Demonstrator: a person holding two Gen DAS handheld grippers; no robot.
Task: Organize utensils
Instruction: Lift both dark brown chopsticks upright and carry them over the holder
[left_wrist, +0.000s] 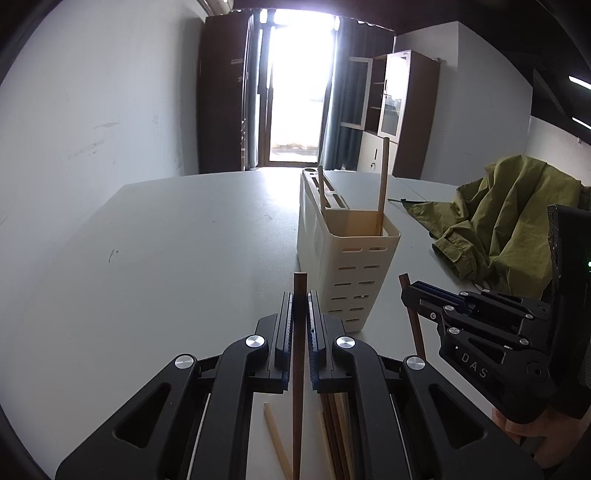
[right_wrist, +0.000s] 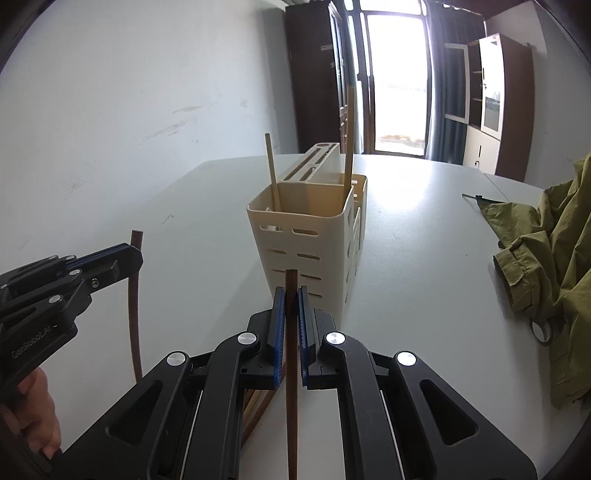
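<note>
My left gripper (left_wrist: 300, 300) is shut on a dark brown chopstick (left_wrist: 297, 373) that stands nearly upright above the table. My right gripper (right_wrist: 291, 293) is shut on a second dark chopstick (right_wrist: 291, 373), also upright. Each gripper shows in the other's view: the right gripper (left_wrist: 409, 292) to the right, the left gripper (right_wrist: 133, 254) to the left. Just ahead of both stands a cream slotted utensil holder (left_wrist: 349, 266) (right_wrist: 306, 236). Two light wooden chopsticks (left_wrist: 382, 184) (right_wrist: 349, 136) lean in its front compartment. Several loose chopsticks (left_wrist: 275, 439) (right_wrist: 255, 406) lie on the table beneath the grippers.
A crumpled olive-green jacket (left_wrist: 509, 221) (right_wrist: 546, 258) lies on the white table (left_wrist: 166, 240) to the right of the holder. A bare wall runs along the left. Dark cabinets and a bright glass door stand beyond the table's far edge.
</note>
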